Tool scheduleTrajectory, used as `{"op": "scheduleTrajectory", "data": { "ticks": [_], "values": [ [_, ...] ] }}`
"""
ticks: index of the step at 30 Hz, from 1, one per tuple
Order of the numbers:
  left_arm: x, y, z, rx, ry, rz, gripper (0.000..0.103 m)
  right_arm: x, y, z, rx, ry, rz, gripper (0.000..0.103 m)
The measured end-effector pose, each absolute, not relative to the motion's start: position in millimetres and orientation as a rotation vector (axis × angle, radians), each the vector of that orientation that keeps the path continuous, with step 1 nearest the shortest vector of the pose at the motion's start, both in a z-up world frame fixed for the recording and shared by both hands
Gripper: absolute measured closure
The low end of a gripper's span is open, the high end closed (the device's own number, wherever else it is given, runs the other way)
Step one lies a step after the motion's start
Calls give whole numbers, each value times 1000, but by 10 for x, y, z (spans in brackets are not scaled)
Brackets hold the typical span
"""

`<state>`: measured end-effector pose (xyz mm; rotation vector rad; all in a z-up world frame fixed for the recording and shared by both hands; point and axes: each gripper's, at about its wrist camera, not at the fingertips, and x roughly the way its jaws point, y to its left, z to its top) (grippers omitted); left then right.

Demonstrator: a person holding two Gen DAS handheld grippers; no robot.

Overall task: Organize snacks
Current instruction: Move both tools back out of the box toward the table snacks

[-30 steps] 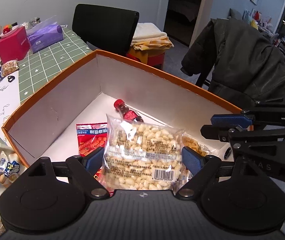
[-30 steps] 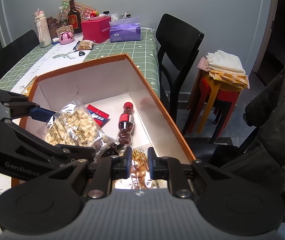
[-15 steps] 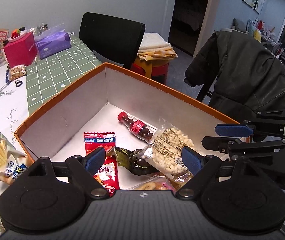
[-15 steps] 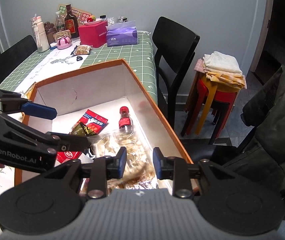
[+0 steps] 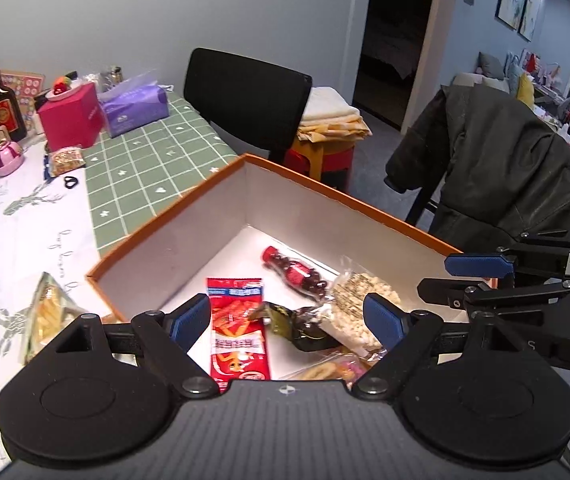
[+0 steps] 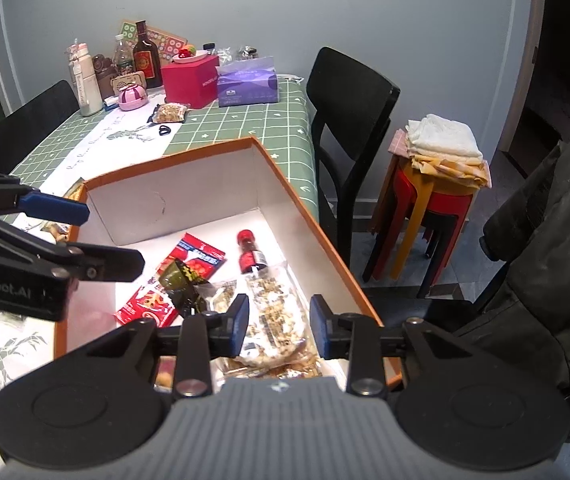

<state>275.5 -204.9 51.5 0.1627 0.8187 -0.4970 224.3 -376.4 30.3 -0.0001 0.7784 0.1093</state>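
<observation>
Green checked cloth is covering the bench, where an orange-rimmed cardboard box is sitting at the near corner. Inside the box, a red snack packet is lying at 9 o'clock, a small red-capped bottle toward 12 o'clock, a dark wrapped snack in the middle, and a clear bag of peanuts at 3 o'clock. The left gripper is hanging released above the packets, grasping nothing. The right gripper is opening its jaws over a clear snack bag; the pads are standing clear of it. Another snack bag is lying on the bench outside the box, at 9 o'clock.
</observation>
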Motion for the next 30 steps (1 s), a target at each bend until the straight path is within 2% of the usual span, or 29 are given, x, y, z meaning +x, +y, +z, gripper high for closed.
{"op": "scheduleTrajectory", "data": {
  "ticks": [11,30],
  "values": [
    [2684,-1548,705,148,784,-445,2,2260,-3329,449,-51,764,145,68],
    [2572,-18,813,61,770,-259,2,2380,-1798,618,-194,728,337,65]
  ]
}}
